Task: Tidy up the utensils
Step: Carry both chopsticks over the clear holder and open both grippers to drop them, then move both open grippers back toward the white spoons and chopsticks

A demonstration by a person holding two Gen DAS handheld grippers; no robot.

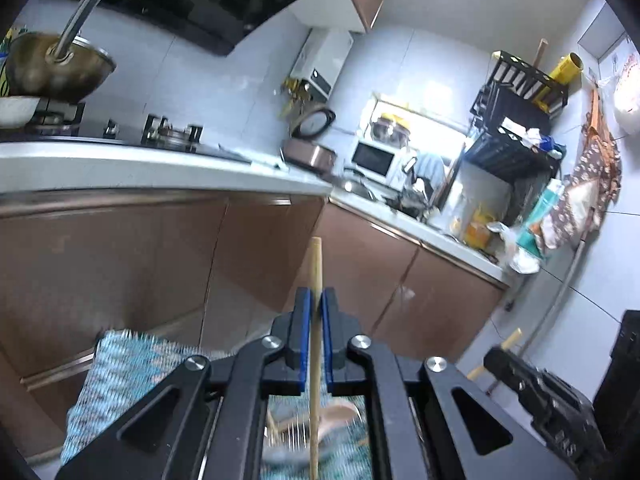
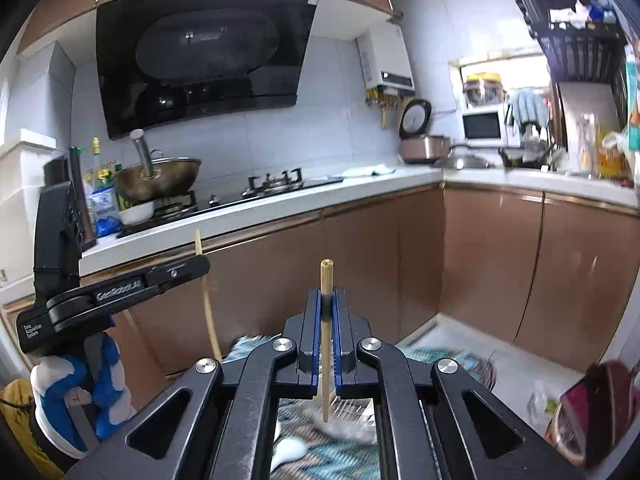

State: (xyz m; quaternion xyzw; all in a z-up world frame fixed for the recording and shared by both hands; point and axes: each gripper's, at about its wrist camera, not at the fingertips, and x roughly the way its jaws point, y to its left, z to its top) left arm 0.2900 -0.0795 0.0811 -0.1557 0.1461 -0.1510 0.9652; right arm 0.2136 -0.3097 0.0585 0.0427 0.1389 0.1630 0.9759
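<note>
We see our left gripper (image 1: 316, 300) and right gripper (image 2: 328, 300) built alike: black linkage arms with round silver screws, triangular cut-outs and blue finger pads (image 1: 305, 332). A blue-and-white glove (image 2: 76, 396) covers our left hand.

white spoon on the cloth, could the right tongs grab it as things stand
Probably not: the right tongs are shut on a wooden chopstick, so nothing is free to take the white spoon.

A wok (image 2: 160, 178) is set on the stove (image 2: 224, 200), on the counter (image 2: 280, 208) beneath the range hood (image 2: 204, 56); a rice cooker (image 2: 424, 148) is placed further right, with a microwave (image 2: 482, 125) behind it
</note>
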